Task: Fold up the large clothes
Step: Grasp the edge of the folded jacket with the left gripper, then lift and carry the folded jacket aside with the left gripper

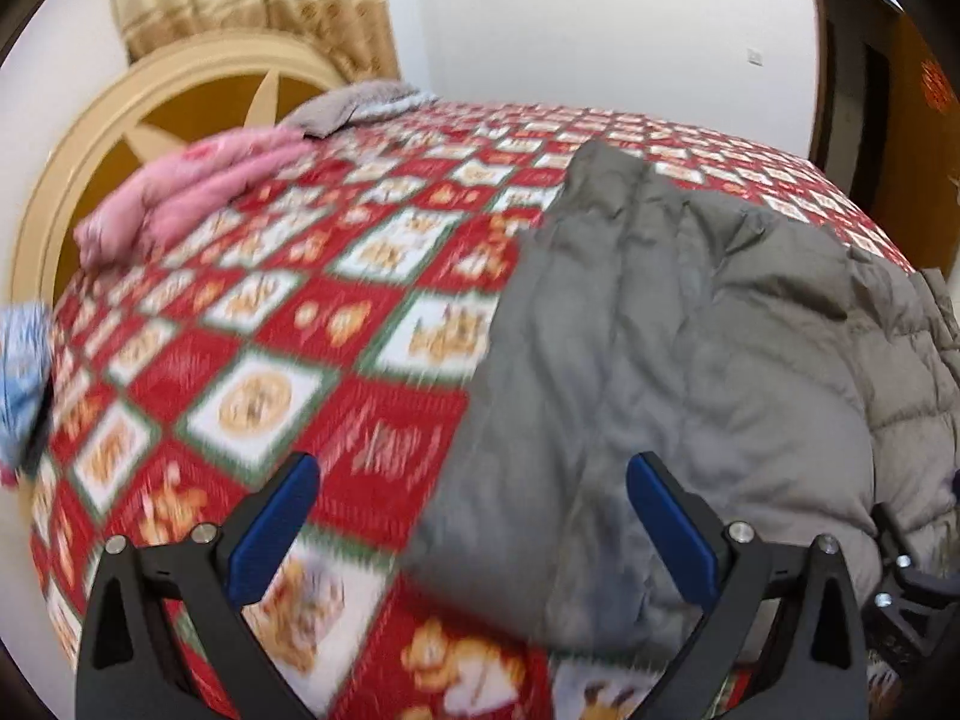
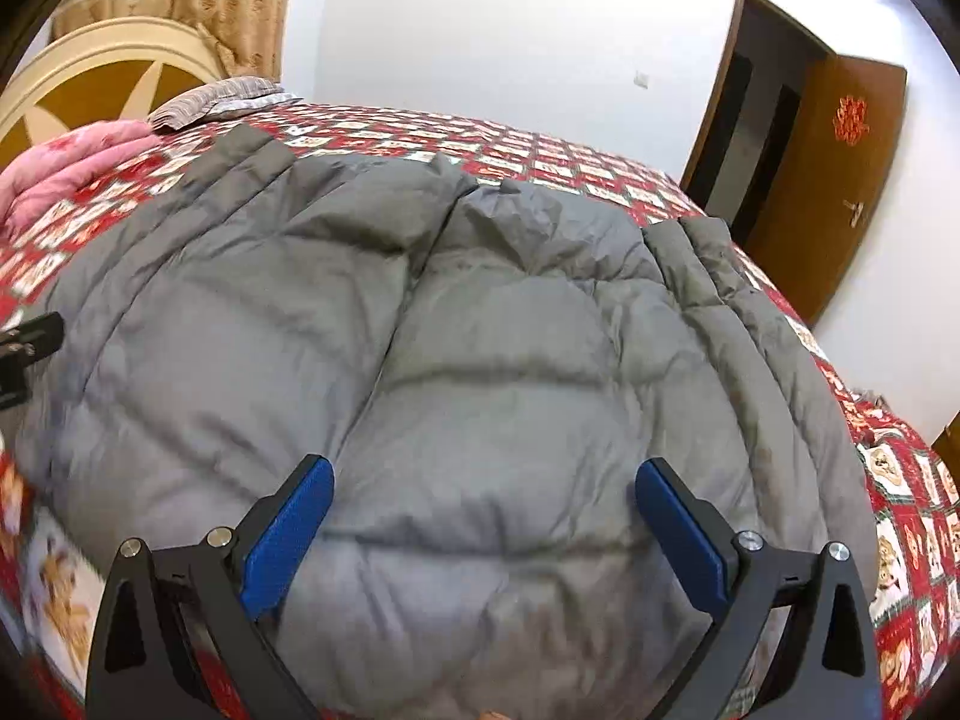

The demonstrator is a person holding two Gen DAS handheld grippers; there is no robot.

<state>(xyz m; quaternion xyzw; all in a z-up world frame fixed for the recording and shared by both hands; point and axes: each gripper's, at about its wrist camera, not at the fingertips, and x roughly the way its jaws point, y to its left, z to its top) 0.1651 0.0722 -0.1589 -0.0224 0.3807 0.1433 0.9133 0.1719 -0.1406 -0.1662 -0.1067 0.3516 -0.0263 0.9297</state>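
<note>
Now, jacket: grey puffer jacket [image 2: 480,360] is lying spread on the patterned bedspread [image 1: 300,330].
Claws: left gripper [image 1: 474,516] and right gripper [image 2: 483,516] are gaping — holding nothing.
Risk: slippery padding bunching toward 12 o'clock — a shallow pinch is likely slipping.

Red patchwork bedspread [image 1: 336,324], pink quilt [image 1: 192,192] nr headboard [image 1: 120,120], brown door [image 2: 834,180].

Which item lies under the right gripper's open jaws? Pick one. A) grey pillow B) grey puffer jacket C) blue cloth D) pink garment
B: in the right wrist view the right gripper has its jaws spread wide over the grey puffer jacket, which lies on the red patterned bedspread; the pink garment lies far off near the headboard.
</note>
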